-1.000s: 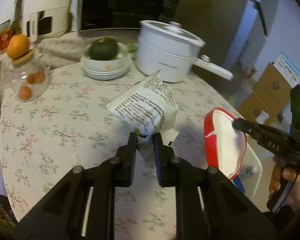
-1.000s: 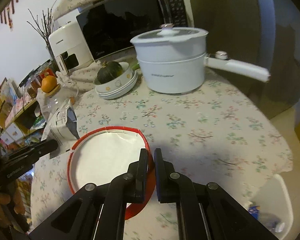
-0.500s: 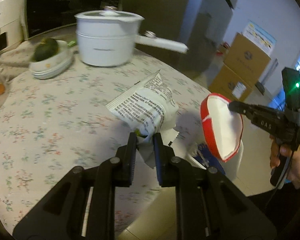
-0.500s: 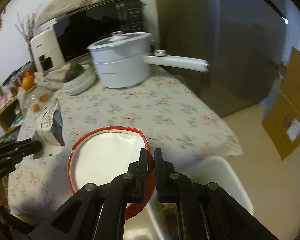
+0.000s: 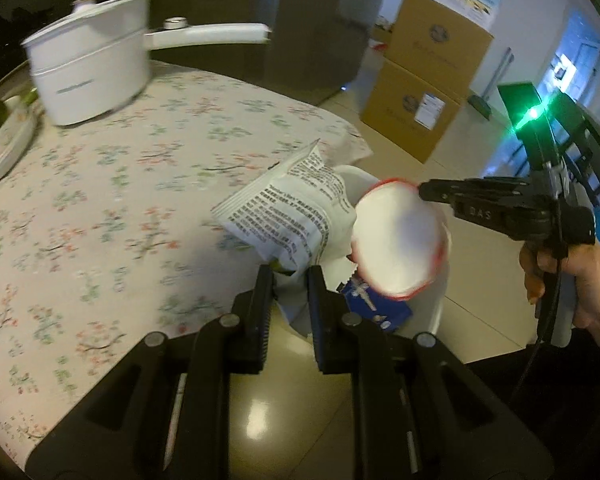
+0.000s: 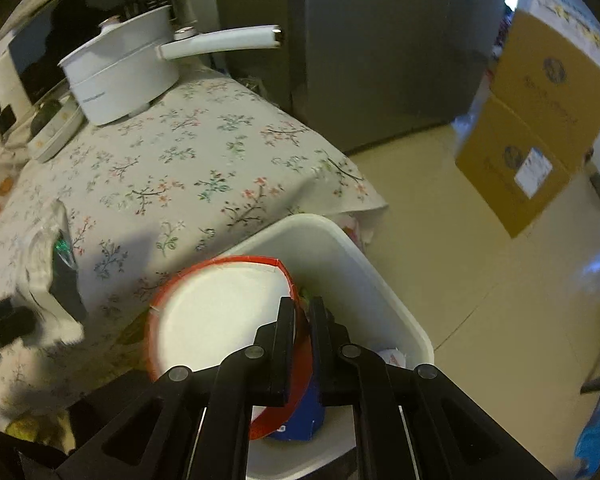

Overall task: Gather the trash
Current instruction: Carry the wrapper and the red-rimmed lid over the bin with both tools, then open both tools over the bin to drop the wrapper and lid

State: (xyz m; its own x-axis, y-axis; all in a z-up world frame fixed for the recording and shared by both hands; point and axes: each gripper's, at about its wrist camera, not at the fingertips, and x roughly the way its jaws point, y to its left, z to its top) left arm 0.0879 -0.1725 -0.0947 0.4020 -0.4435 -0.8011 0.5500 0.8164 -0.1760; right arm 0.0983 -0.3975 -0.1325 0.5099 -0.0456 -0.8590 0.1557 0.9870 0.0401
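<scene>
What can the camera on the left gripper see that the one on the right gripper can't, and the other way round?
Only the left view shows the person's hand on the right gripper's handle and the snack wrapper's printed side, pinched in the left gripper. Only the right view shows the white bin's whole rim, with the red-rimmed paper bowl over it; the right gripper's jaws have just been opening around the bowl's rim. Both show the white pot, the floral tablecloth and the cardboard boxes.
</scene>
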